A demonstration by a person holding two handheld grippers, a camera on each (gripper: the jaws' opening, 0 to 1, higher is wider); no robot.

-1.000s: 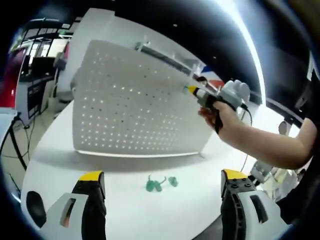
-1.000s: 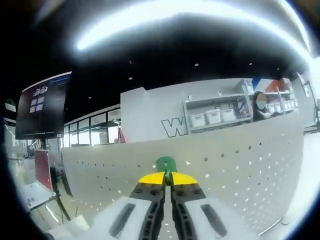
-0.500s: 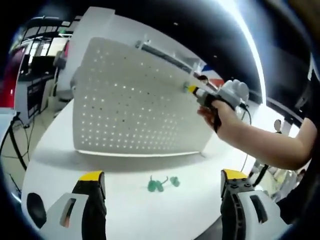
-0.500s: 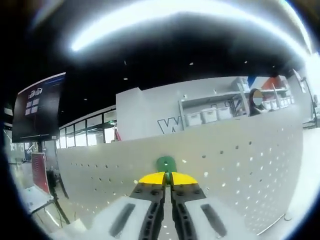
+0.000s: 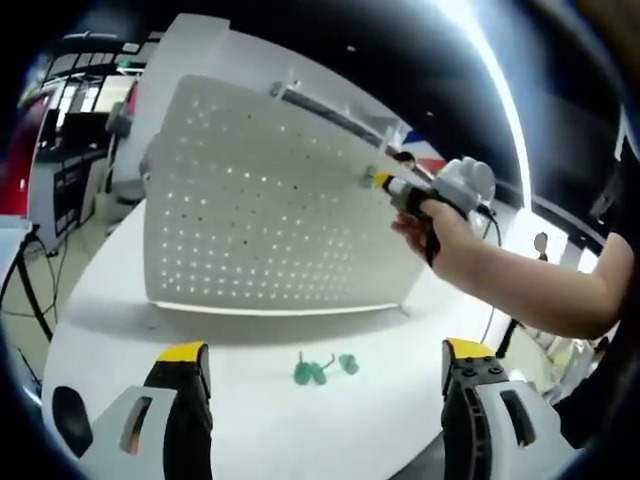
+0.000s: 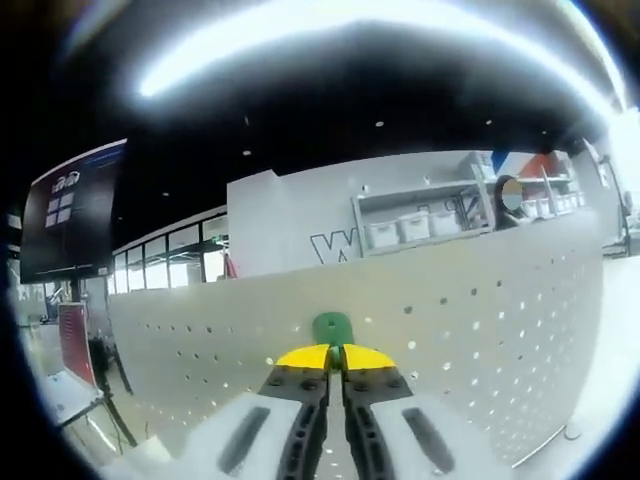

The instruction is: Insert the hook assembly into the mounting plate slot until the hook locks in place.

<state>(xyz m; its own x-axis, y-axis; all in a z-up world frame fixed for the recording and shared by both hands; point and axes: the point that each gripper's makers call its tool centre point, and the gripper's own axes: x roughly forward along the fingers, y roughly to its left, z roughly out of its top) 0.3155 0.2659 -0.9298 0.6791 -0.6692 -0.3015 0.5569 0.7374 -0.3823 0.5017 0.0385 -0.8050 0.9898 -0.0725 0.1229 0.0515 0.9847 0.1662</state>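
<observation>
One green hook [image 6: 332,327] was clamped in the right gripper [image 6: 336,357], directly facing the upright pegboard [image 6: 480,330] near its top edge; the left gripper [image 5: 320,362] was held open, well back, above spare hooks [image 5: 318,369].

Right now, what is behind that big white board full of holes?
Above the pegboard's top edge, a white wall with a large W and shelves holding white bins show. Whatever stands directly behind the board is covered.

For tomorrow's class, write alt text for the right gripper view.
The right gripper has its yellow-tipped fingers shut on a green hook, held up against a white perforated mounting plate. Shelves with bins stand beyond.
</observation>
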